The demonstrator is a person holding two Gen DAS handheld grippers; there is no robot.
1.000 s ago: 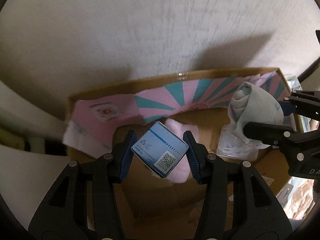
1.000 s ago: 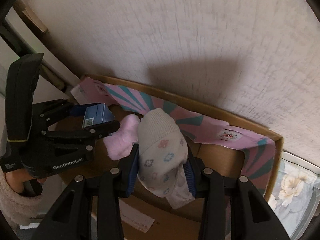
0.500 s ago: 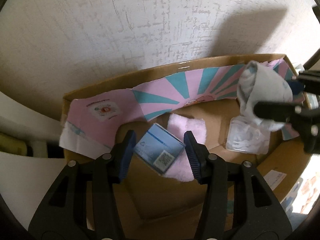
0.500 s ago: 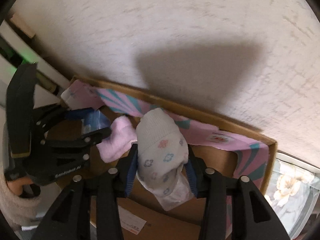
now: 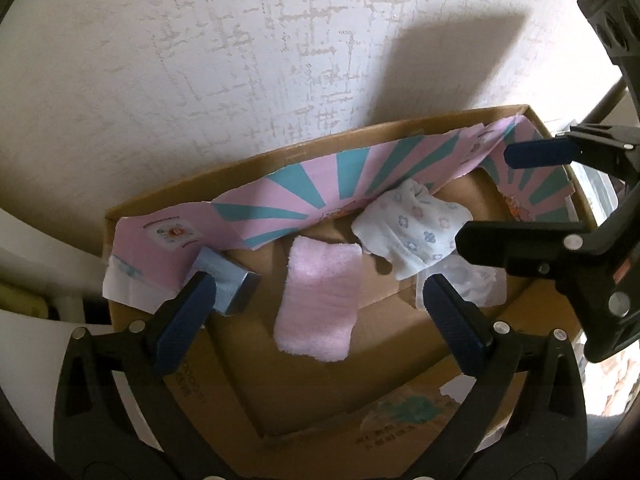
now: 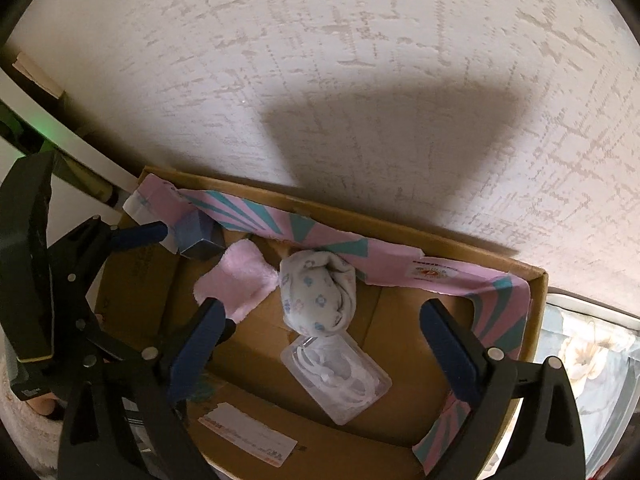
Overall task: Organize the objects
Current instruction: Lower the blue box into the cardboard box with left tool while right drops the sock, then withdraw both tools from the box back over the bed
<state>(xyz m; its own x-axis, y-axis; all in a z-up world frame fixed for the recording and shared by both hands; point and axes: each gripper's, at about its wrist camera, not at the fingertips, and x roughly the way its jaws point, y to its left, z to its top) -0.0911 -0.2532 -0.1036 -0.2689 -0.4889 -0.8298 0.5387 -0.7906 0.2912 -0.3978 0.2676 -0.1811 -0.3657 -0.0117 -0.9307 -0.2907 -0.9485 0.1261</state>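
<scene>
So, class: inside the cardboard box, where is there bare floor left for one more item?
Bare cardboard lies along the near side of the box, between the pink cloth, the clear plastic case and the white label. The far wall is crowded: blue carton, cloth, flowered sock.

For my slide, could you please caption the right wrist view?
Right claw opening above floral white sock lying in brown cardboard box.
</scene>
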